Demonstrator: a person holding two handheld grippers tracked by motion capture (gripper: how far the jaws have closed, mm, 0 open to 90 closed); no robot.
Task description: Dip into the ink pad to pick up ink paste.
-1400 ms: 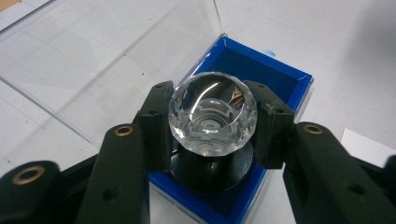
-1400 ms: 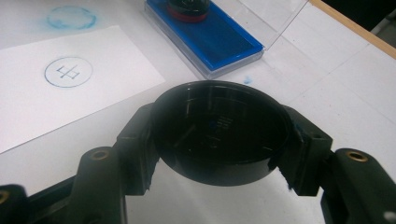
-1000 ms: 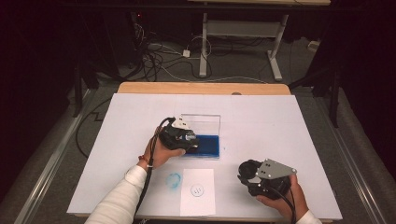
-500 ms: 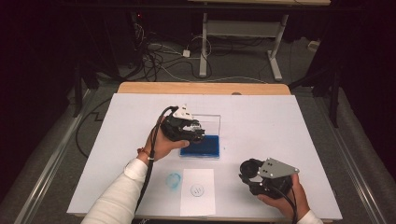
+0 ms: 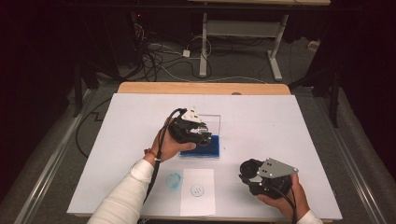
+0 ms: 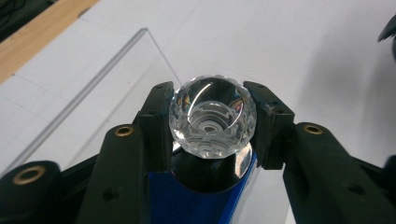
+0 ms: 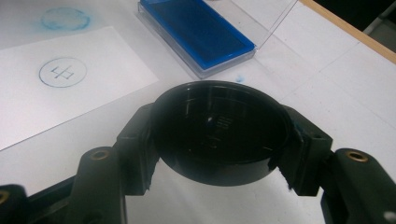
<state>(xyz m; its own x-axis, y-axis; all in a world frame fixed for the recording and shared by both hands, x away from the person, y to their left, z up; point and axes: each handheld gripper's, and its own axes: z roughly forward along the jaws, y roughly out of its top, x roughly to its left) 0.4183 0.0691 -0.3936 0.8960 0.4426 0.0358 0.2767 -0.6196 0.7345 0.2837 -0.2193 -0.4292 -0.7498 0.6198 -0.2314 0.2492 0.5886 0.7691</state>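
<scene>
Stamping in progress. My left tongs (image 6: 212, 123) are clamped on the clear faceted knob of a stamp (image 6: 212, 122), one jaw on each side of the knob; in the high view the left tongs (image 5: 198, 132) hold it just above the blue ink pad (image 5: 205, 145), whose clear lid (image 5: 212, 122) stands open behind it. My right tongs (image 7: 219, 140) are clamped on a black round cap (image 7: 219, 135), held over the white bench (image 5: 289, 126) near its front edge, well apart from the pad; the high view shows the right tongs (image 5: 254, 173) at the lower right.

The stamp's long axis runs from the knob down through its dark body toward the pad: knob up and tilted slightly toward my camera, inked face down and hidden from me.

The sheet of paper (image 5: 198, 191) lies near the front edge and already carries one round blue print (image 7: 62, 72); a blue smudge (image 5: 173, 180) sits on the bench just beside it.

To do this step well, I judge that the stamp should stay upright while carried, come down flat on a bare part of the paper, and be pressed straight along its axis without sliding, so the print does not smear.
</scene>
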